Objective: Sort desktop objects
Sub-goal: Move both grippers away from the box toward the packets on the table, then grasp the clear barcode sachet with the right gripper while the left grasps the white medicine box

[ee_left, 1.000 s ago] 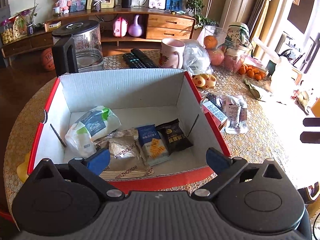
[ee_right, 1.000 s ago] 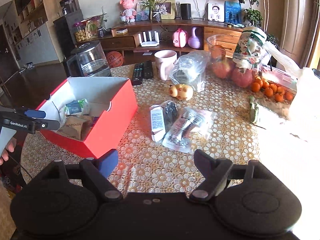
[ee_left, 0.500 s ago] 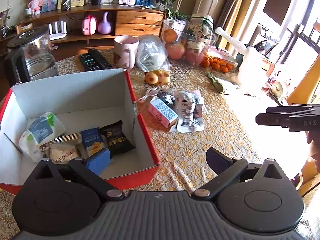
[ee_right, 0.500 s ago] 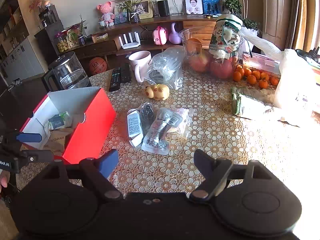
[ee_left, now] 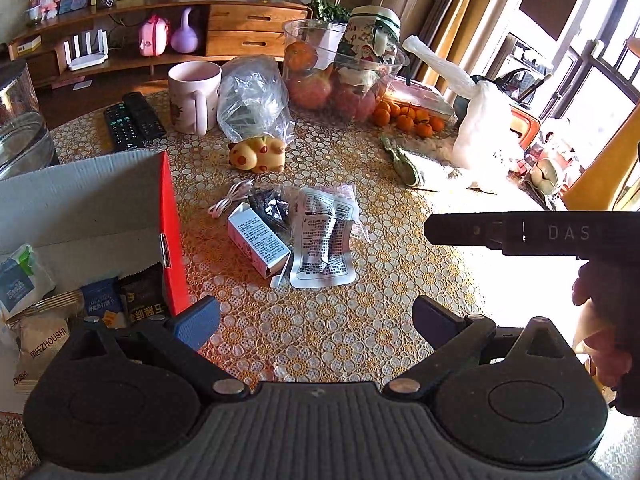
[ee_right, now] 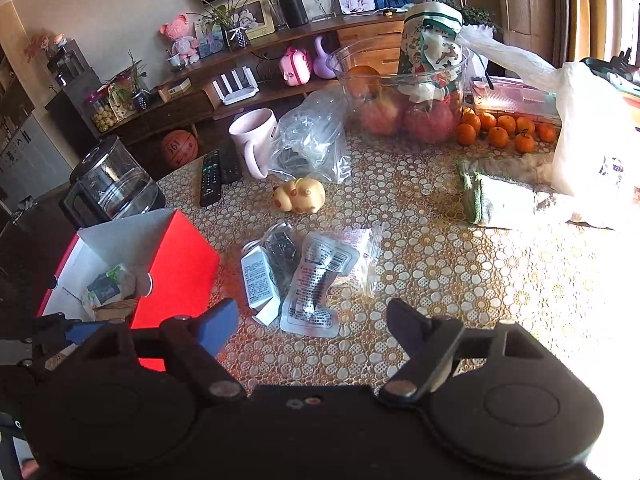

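A red cardboard box (ee_left: 172, 232) stands at the left with several snack packets (ee_left: 44, 312) inside; it also shows in the right wrist view (ee_right: 180, 264). On the table lie a white carton (ee_left: 258, 246), a dark packet (ee_left: 272, 210), a silver pouch (ee_left: 324, 240) and a white cable (ee_left: 230, 198); the carton (ee_right: 258, 280) and pouch (ee_right: 314, 288) also show in the right wrist view. My left gripper (ee_left: 316, 318) is open and empty, near the box's right wall. My right gripper (ee_right: 312, 324) is open and empty, just before the pouch.
A yellow pig toy (ee_left: 258, 154), a clear plastic bag (ee_left: 252, 98), a pink mug (ee_left: 194, 96), two remotes (ee_left: 132, 120), a fruit bowl (ee_left: 340, 72), tangerines (ee_left: 408, 120), a green cloth (ee_left: 408, 164) and a white bag (ee_left: 484, 128) crowd the far table. A glass kettle (ee_right: 108, 184) stands behind the box.
My left gripper swung right, from above the box toward the loose items beside it. My right gripper moved forward and closer to the pouch and carton. Both stayed open.
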`<action>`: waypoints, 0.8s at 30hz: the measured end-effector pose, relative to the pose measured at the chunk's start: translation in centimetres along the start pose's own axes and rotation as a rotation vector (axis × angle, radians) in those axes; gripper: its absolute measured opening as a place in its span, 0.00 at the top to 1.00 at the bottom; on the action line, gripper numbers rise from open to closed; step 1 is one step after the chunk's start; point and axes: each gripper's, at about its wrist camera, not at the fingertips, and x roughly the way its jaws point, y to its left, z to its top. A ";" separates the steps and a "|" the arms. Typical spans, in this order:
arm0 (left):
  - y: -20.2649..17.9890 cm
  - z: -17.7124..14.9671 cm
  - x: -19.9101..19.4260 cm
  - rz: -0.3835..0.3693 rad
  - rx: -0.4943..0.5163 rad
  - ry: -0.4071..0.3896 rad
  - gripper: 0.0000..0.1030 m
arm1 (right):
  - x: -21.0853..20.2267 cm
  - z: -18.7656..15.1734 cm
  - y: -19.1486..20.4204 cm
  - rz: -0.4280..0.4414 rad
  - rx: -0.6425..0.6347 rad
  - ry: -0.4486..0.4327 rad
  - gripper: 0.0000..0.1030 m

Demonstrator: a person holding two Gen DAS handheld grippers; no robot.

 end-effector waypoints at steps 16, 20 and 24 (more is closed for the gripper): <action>0.2 2.3 5.5 0.069 -0.062 0.005 0.00 | 5.0 1.9 -1.7 0.004 0.109 0.050 0.30; 0.3 2.8 6.9 0.076 -0.067 0.010 0.01 | 6.4 2.1 -2.5 0.019 0.152 0.084 0.34; 0.7 2.9 8.4 0.078 -0.079 0.026 0.01 | 7.7 2.4 -3.0 0.047 0.188 0.117 0.39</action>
